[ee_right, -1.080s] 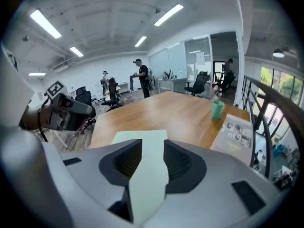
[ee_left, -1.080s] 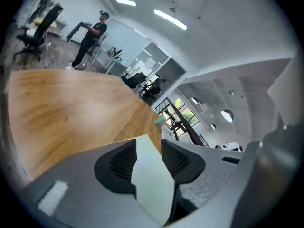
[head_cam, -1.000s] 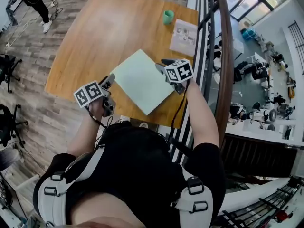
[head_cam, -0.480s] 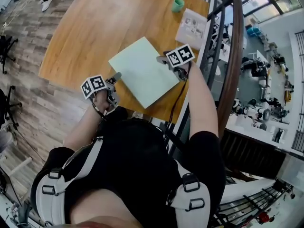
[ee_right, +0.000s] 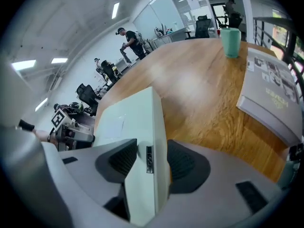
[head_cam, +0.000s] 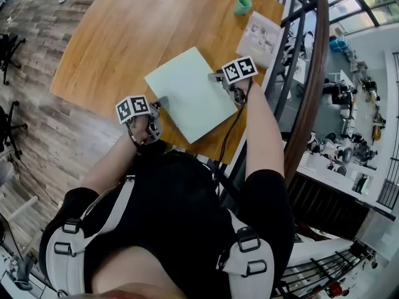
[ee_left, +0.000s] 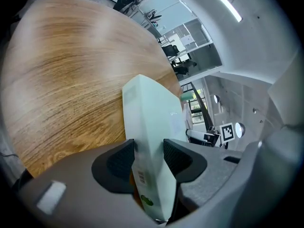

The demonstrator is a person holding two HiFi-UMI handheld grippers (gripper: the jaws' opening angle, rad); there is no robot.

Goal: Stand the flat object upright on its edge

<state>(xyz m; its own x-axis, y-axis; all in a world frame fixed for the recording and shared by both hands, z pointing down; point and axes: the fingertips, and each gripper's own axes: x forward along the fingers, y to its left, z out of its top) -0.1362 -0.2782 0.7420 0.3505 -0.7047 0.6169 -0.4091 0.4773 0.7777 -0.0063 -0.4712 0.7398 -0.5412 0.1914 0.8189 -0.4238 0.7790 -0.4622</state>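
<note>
A flat pale green box (head_cam: pixel 187 92) lies on the wooden table (head_cam: pixel 137 30). My left gripper (head_cam: pixel 161 102) straddles its near left edge, and my right gripper (head_cam: pixel 215 77) straddles its far right edge. In the left gripper view the box (ee_left: pixel 152 113) runs between the dark pads (ee_left: pixel 178 158) of the left gripper (ee_left: pixel 148 153). In the right gripper view its thin edge (ee_right: pixel 156 127) sits inside the right gripper (ee_right: pixel 151 158). Both pairs of jaws have just been opening and stand wide, with the box between them and no clear squeeze.
A green cup (head_cam: pixel 242 5) and a grey booklet (head_cam: pixel 260 38) sit at the table's far right corner. A metal railing (head_cam: pixel 293 73) runs along the right side. Office chairs and people show in the background of the right gripper view.
Both grippers have come down from beside the box onto its opposite edges. The box has stayed in its place on the table.
</note>
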